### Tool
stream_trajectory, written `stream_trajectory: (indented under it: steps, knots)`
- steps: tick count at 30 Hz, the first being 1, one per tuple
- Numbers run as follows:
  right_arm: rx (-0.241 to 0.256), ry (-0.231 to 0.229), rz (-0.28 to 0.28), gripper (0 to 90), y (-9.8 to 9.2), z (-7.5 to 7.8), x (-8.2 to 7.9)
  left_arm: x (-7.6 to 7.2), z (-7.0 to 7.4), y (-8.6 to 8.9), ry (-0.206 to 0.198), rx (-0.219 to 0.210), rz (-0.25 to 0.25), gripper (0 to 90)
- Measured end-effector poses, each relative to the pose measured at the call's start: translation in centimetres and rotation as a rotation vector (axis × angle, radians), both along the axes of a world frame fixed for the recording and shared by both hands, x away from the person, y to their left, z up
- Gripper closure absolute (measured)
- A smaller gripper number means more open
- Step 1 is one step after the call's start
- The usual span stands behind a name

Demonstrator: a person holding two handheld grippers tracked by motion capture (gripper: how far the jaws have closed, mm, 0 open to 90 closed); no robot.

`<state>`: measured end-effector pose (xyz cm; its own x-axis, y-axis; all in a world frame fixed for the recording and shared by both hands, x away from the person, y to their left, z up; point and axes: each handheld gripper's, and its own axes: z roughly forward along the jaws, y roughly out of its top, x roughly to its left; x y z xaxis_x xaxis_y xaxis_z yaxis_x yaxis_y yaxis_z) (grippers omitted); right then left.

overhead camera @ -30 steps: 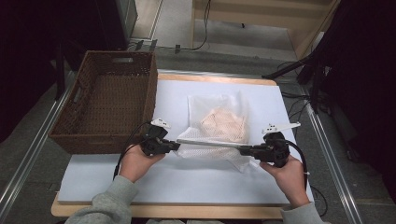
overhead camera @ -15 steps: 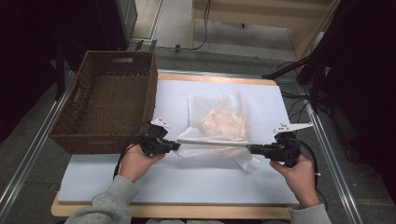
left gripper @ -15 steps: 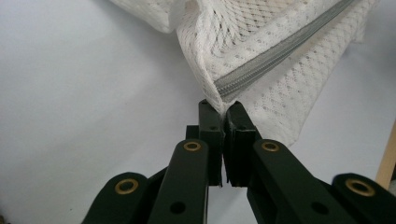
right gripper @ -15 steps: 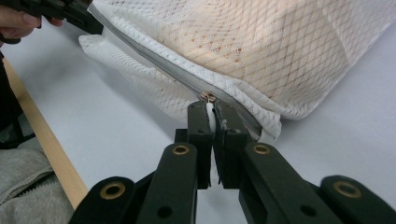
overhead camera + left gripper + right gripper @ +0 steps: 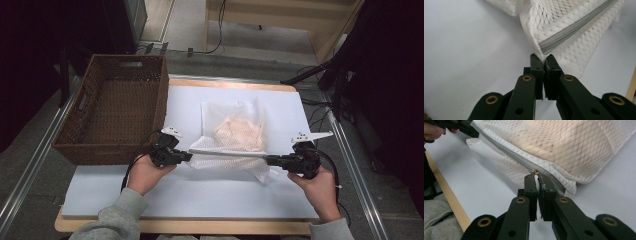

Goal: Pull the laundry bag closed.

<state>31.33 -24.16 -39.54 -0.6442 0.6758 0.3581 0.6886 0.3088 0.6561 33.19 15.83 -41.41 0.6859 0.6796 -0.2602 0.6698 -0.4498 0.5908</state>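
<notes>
ITEM: white mesh zip-up laundry bag (image 5: 235, 137), peach garment inside, on white table sheet (image 5: 150, 200) | LEFT gripper (image 5: 543, 58): clamped on zip-end fabric | RIGHT gripper (image 5: 537, 180): clamped on zip pull (image 5: 535, 172) | STEP: zip-closing, nearly done | NEXT: steady pull to far end, then brown wicker basket (image 5: 112, 112) likely.

Both forearms wear grey sweatshirt sleeves with ribbed cuffs, the left sleeve (image 5: 112, 220) at lower left of the high view, the right sleeve (image 5: 330, 231) at lower right. The left gripper (image 5: 543, 58) and right gripper (image 5: 537, 180) are matte black, with flat linked jaw arms pinned by brass-ringed rivets. Each carries a pale three-cornered plate on top and trails a black cable.
</notes>
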Motion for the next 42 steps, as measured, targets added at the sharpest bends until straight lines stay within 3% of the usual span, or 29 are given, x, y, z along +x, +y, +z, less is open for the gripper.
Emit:
stream_trajectory:
  steps: [25, 35, 42]
  knots:
    - [0.005, 0.005, 0.005, 87.3, -0.3, -0.1, 0.1, 0.1, 0.1, 0.1, -0.006, 0.004, 0.008, 88.0]
    - [-0.001, 0.022, -0.042, 87.4, -1.8, -0.4, 0.3, 0.2, 0.2, 0.3, -0.010, 0.013, 0.021, 88.2]
    - [-0.025, 0.006, -0.072, 87.6, -2.0, -0.4, 0.4, 0.1, 0.3, 0.2, -0.028, 0.027, 0.019, 88.3]
